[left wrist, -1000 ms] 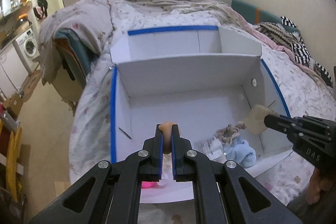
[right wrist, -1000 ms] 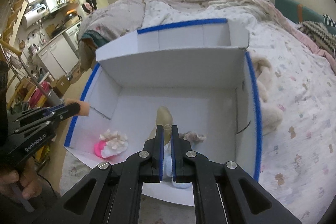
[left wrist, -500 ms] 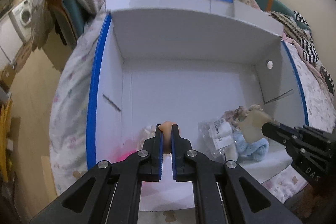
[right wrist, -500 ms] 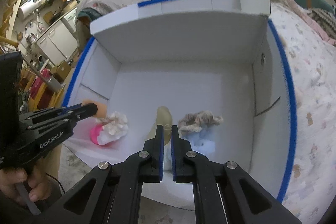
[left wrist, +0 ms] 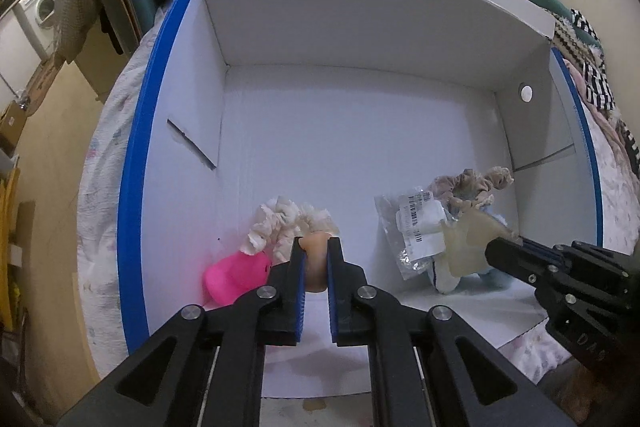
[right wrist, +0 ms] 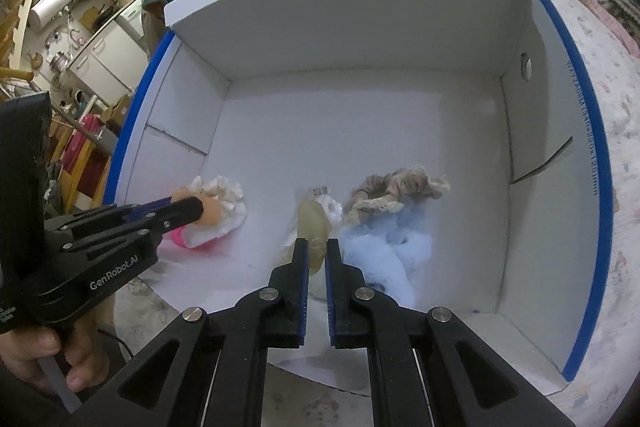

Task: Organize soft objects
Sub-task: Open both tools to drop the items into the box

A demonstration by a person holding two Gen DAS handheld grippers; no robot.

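Progress looks well along, judging by what already lies in the white box (left wrist: pixel 360 27) with blue-taped rims that sits on the bed (right wrist: pixel 624 187): a cream scrunchie (left wrist: pixel 288 223) touching a pink soft toy (left wrist: pixel 236 277) near the left wall, and toward the right a beige scrunchie (right wrist: pixel 396 191), a plastic packet with a barcode label (left wrist: pixel 416 227) and a pale blue fluffy item (right wrist: pixel 384 247) bunched together. Both tools are lowered into the near part of the box. The left gripper (left wrist: pixel 316 267) is clamped on a peach soft piece (left wrist: pixel 316 259), held just above or against the cream scrunchie; contact cannot be judged. The right gripper (right wrist: pixel 316 259) is pinched on a translucent yellowish soft piece (right wrist: pixel 314 227), poised over the packet beside the blue item. What seems left is to let go of these two pieces among their neighbours. Whether more soft things wait outside the box cannot be told; the far half of the box floor holds nothing
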